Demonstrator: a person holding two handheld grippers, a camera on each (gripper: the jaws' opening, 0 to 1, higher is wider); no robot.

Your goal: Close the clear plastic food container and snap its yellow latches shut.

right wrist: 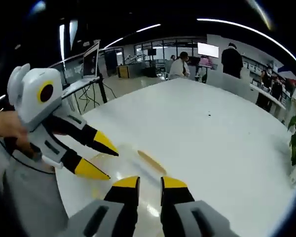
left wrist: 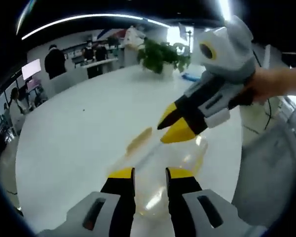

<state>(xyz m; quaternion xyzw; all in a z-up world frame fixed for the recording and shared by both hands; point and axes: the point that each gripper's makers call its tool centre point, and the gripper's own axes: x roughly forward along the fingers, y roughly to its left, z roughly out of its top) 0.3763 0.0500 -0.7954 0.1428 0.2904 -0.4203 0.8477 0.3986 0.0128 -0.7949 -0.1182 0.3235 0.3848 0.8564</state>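
One clear container [left wrist: 160, 165] on white table [left wrist: 79, 143], two yellow latches, left gripper [left wrist: 150, 173] and right gripper [right wrist: 150, 182] both jaws apart

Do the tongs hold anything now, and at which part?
Nothing is held. Both the left tongs and the right tongs stand open above the clear container.

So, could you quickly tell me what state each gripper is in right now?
Left gripper: open, holding nothing, above the clear container.
Right gripper: open, holding nothing.
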